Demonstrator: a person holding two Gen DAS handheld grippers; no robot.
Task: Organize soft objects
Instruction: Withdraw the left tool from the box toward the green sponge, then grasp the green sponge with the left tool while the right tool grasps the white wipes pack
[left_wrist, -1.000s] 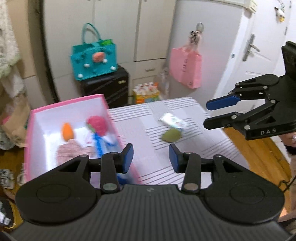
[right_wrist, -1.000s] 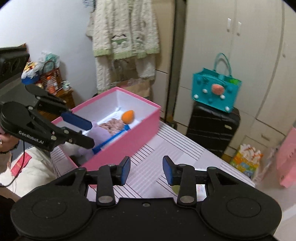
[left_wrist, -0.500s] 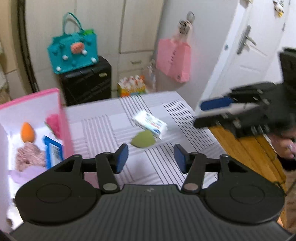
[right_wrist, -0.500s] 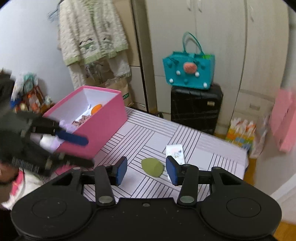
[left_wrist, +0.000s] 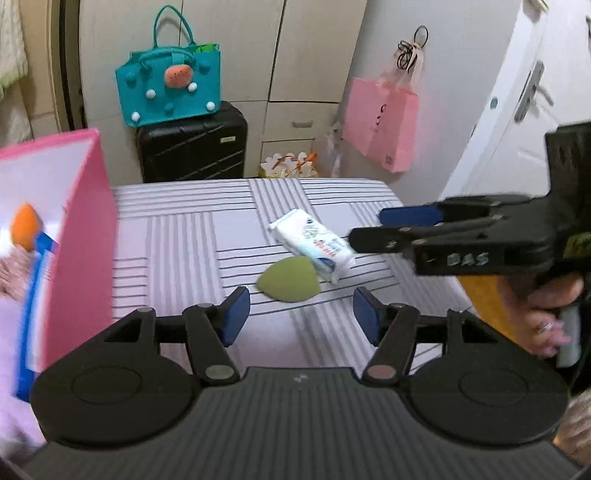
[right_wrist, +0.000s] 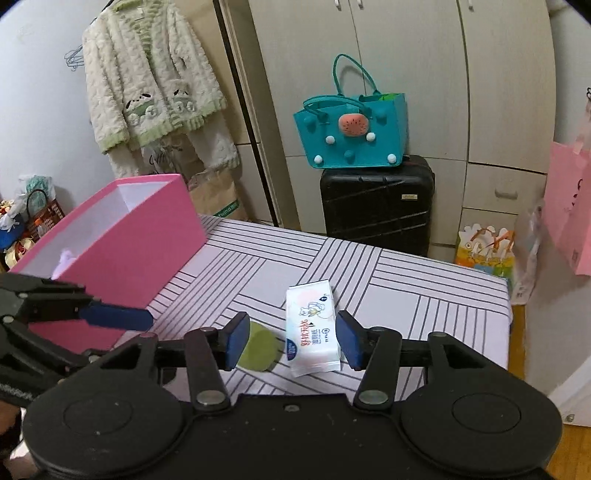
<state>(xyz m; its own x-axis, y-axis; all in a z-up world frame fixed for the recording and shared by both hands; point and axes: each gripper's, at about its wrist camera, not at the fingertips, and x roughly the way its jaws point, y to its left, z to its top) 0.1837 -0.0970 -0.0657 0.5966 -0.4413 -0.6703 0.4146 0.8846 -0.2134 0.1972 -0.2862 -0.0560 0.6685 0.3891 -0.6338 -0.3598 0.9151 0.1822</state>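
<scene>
A green teardrop sponge and a white tissue pack lie side by side on the striped table. The pink box stands at the left with an orange sponge and other soft items inside. My left gripper is open and empty, just short of the green sponge. My right gripper is open and empty, hovering over the tissue pack and green sponge. The right gripper also shows in the left wrist view, by the pack's right end.
A black suitcase with a teal bag on top stands behind the table. A pink paper bag hangs on the wall at the right. A cream cardigan hangs at the left. The table's right edge drops to wooden floor.
Both grippers have swung from the pink box toward the green sponge and tissue pack and come closer to them. Both stayed open.
</scene>
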